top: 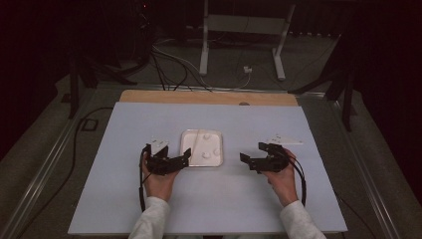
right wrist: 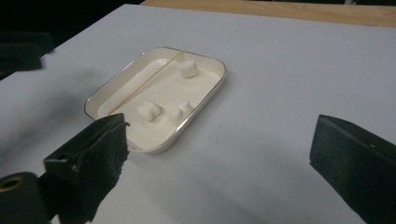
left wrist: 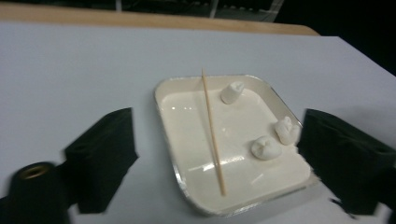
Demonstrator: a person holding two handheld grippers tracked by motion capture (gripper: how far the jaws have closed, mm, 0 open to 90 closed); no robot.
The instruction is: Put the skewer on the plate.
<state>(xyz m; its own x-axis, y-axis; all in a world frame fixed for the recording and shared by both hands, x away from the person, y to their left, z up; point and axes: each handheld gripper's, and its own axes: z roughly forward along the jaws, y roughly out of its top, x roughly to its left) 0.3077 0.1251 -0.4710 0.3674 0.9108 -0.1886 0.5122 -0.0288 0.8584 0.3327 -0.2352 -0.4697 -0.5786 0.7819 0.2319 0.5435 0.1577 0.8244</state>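
Left gripper (top: 180, 158) sits just left of the white tray (top: 186, 138), jaws spread wide, nothing between the pads. In the left gripper view (left wrist: 215, 154) the two black jaws flank the near end of the tray (left wrist: 164, 95) without touching it.

Right gripper (top: 251, 155) sits to the right of the tray, clear of it, jaws also released and empty. In the right gripper view (right wrist: 219, 149) bare table shows between them, and the tray (right wrist: 218, 81) lies ahead and to the left.

Tray: shallow, rounded-rectangle, silver rim, on the pale blue table cover (top: 114, 189), about centre between the two hands.

Wooden skewer (left wrist: 213, 131) lies loose in the tray, running lengthwise along its left side, far tip resting on the far rim. Seen in the right gripper view too (right wrist: 148, 80).

Three marshmallows in the tray, none on the skewer:
- far marshmallow (left wrist: 232, 92), near the far edge, just right of the skewer
- two near marshmallows (left wrist: 265, 147) and (left wrist: 286, 129), close together by the right rim
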